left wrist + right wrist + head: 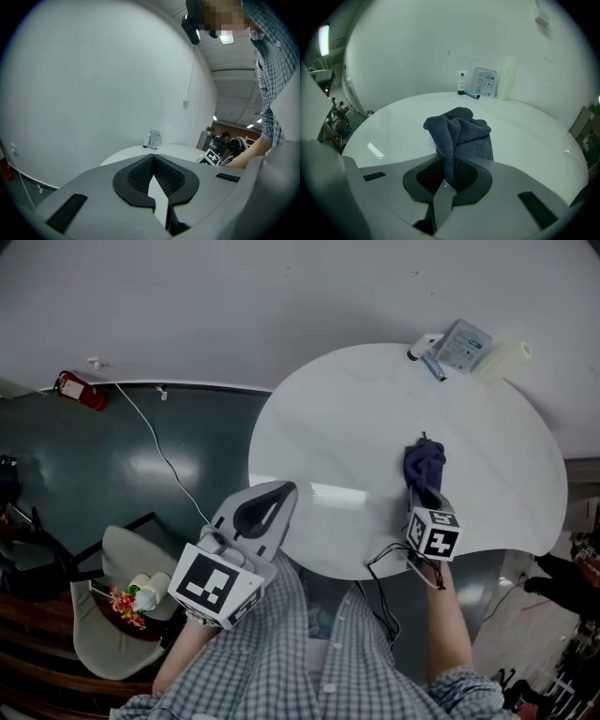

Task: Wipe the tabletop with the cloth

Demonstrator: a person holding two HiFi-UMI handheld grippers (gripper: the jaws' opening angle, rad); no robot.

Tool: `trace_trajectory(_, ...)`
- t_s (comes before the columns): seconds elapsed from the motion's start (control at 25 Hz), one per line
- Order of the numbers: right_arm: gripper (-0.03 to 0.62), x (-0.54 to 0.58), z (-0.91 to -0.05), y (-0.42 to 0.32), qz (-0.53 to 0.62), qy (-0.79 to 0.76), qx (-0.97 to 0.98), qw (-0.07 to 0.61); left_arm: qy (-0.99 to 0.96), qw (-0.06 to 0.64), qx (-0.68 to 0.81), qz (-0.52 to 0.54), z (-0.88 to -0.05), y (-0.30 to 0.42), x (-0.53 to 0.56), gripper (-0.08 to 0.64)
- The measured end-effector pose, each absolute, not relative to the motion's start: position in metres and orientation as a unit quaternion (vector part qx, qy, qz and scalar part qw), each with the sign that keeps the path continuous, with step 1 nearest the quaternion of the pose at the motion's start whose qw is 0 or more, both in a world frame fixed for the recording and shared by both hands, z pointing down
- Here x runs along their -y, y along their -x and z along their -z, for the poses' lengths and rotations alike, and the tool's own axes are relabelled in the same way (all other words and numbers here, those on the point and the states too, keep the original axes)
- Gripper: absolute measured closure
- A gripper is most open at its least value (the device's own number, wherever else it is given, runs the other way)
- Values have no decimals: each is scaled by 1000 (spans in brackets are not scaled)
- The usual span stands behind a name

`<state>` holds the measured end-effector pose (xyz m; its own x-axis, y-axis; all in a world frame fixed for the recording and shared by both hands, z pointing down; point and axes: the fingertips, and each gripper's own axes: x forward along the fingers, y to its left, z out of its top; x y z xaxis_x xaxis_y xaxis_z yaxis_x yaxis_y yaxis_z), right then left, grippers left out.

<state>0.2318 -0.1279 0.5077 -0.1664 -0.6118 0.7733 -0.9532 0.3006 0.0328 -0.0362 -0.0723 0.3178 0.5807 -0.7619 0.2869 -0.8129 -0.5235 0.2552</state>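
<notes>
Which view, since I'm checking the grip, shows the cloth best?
The right gripper view: the cloth fills its middle, one fold pinched in the right gripper, the rest on the tabletop. The head view shows it small; the left gripper view misses it.

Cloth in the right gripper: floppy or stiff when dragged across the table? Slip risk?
Probably floppy: the cloth lies bunched in soft folds, one fold pinched in the right gripper. Likely light and terry-like, so it should drag rather than roll. The table looks glossy, so it may slide easily.
</notes>
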Motion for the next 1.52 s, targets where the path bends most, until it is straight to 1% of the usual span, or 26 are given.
trace_trajectory(0.32, 569, 50, -512, -231, -246, -534, 717, 373, -884, 174, 427, -75, -315, 30, 67, 555)
trace_trajectory(0.68, 569, -29, -515, -203, -311, -483, 734, 364, -893, 168, 410, -74, -312, 22, 66, 555)
trace_trajectory(0.88, 569, -58, -516, -160, -355, -435, 752, 345, -898, 164, 401, -76, -311, 22, 63, 555)
trace_trajectory(1.28, 569, -79, -513, -46, -350, -283, 822, 348, -903, 155, 393, -80, -310, 27, 54, 555)
trace_trajectory(1.4, 569, -81, -514, -31, -338, -261, 832, 353, -903, 153, 393, -81, -310, 32, 52, 555)
trace_trajectory(1.52, 569, -78, -510, -30, -334, -267, 838, 339, -903, 152, 393, -82, -311, 35, 49, 555)
